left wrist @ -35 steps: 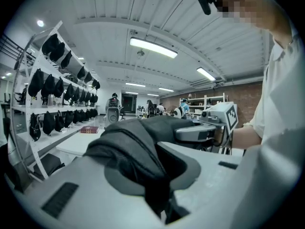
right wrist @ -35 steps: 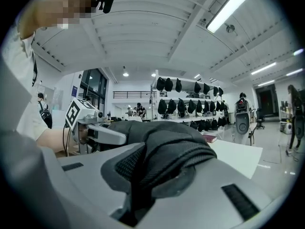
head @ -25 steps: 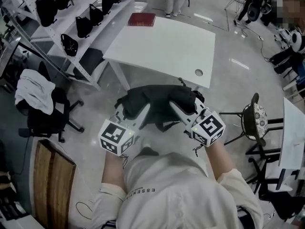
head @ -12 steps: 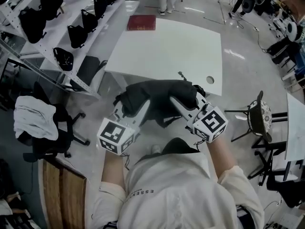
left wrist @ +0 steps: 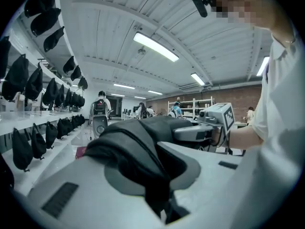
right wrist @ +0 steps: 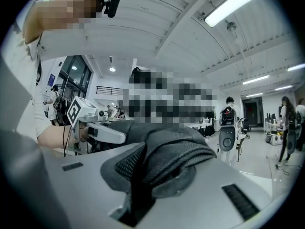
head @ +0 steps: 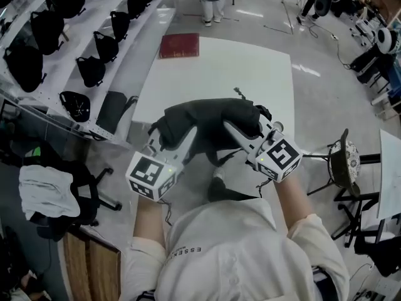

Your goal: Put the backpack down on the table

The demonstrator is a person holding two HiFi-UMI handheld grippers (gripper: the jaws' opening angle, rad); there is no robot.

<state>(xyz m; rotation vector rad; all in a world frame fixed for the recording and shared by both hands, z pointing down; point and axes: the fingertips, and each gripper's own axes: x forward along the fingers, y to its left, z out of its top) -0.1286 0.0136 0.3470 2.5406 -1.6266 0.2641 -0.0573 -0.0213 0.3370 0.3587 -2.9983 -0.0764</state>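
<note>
1. My left gripper (head: 177, 138) and my right gripper (head: 245, 125) are both clamped on the backpack (head: 210, 121), each pinching a fold of its black cloth. The bag hangs between them over the near edge of the white table (head: 250, 68). I cannot tell whether its underside touches the top.
2. Handling: I judge it soft and limp. It bunches and sags around my jaws, so it should slump when let go rather than stand. It looks light and fairly empty (a guess from how flat it drapes). The mesh-backed cloth in my right jaws should not slip, and nothing about the bag seems fragile.
3. Hold: one pinch toward each side keeps it level. A dangling strap (head: 219, 158) hangs lower in the middle and could catch the table's edge.
4. Room: the tabletop beyond is wide and bare, apart from a red book (head: 180, 44) at the far left corner, well apart from the bag.
5. Edges: a shelf rack (head: 94, 49) of black bags runs just beside the table's left side, and a stool (head: 343, 162) stands near my right gripper. I would set the bag well in from the near edge.
</note>
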